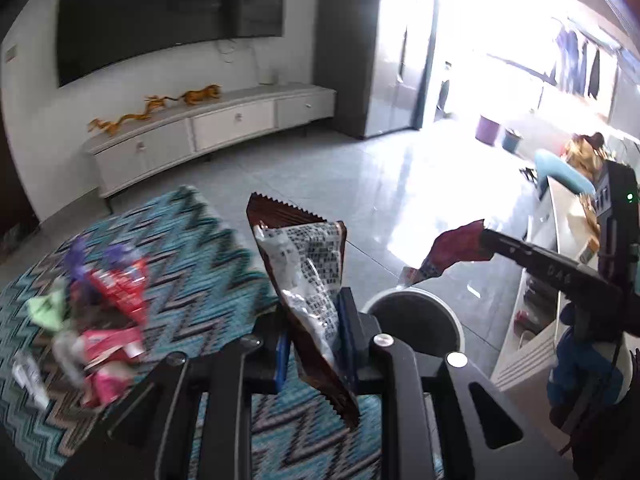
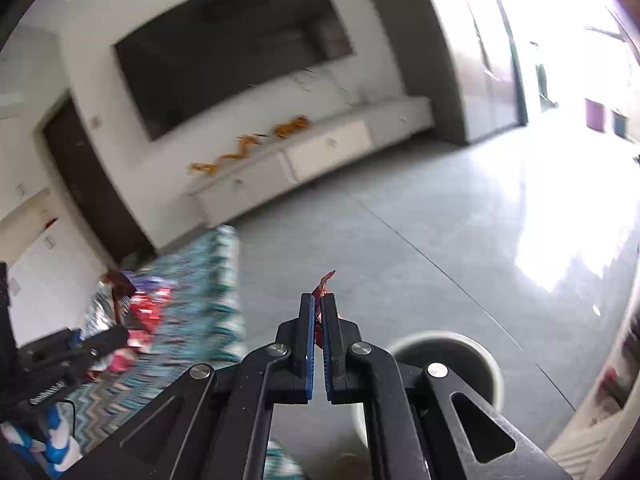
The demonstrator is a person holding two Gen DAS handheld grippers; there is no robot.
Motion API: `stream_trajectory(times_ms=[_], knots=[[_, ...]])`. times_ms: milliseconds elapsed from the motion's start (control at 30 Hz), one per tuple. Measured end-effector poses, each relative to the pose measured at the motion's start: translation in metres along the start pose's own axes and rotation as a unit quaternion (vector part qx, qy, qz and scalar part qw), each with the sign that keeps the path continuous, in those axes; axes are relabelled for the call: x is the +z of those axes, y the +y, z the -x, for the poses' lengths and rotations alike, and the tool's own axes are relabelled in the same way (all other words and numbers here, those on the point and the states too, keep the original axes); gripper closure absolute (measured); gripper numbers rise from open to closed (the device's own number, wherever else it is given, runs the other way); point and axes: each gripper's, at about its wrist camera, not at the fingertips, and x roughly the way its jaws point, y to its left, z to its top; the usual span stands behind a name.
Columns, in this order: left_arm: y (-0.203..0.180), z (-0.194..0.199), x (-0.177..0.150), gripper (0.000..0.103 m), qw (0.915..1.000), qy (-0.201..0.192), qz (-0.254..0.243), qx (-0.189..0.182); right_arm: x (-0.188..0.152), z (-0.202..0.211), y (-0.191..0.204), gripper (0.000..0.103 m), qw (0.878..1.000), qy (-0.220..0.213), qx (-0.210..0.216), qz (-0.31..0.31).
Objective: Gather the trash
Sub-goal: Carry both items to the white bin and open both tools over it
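Note:
My left gripper (image 1: 316, 320) is shut on a brown and silver snack wrapper (image 1: 308, 256) that stands up between its blue pads. To its right, my right gripper (image 1: 486, 240) pinches a crumpled red wrapper (image 1: 452, 250) above a white round bin (image 1: 416, 320). In the right wrist view the right gripper (image 2: 318, 308) is shut, with the red wrapper (image 2: 325, 284) sticking out past its tips and the bin (image 2: 444, 356) just below and to the right. A blurred pile of wrappers (image 1: 108, 320) lies on the teal zigzag cloth (image 1: 192, 248). The left gripper (image 2: 108, 338) shows at the left.
The cloth-covered table (image 2: 200, 280) ends beside the bin. Grey tiled floor (image 2: 420, 220) stretches beyond to a white TV cabinet (image 1: 208, 132) under a wall screen. A white low unit (image 1: 536, 280) stands at the right. Bright glare fills the doorway at the far right.

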Motion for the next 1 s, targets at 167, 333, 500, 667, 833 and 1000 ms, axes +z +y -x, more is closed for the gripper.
stream_trajectory(times_ms=[167, 333, 500, 667, 833, 1000], knots=[[-0.06, -0.059, 0.016, 0.082, 0.9972, 0.042, -0.058, -0.024, -0.016, -0.035, -0.061, 0.099, 0.998, 0.041, -0.043, -0.034], [-0.095, -0.11, 0.019, 0.081, 0.9922, 0.083, -0.08, -0.047, -0.038, -0.077, -0.112, 0.096, 0.992, 0.087, -0.059, -0.065], [-0.117, -0.139, 0.022, 0.074, 0.9862, 0.113, -0.087, -0.084, -0.05, -0.102, -0.144, 0.079, 0.987, 0.119, -0.066, -0.081], [-0.128, -0.148, 0.025, 0.052, 0.9825, 0.124, -0.087, -0.108, -0.058, -0.095, -0.16, 0.064, 0.986, 0.115, -0.076, -0.095], [-0.128, -0.14, 0.029, 0.048, 0.9824, 0.12, -0.092, -0.11, -0.051, -0.075, -0.157, 0.057, 0.987, 0.1, -0.09, -0.085], [-0.123, -0.121, 0.036, 0.048, 0.9876, 0.097, -0.094, -0.08, -0.038, -0.05, -0.137, 0.055, 0.991, 0.076, -0.096, -0.062]])
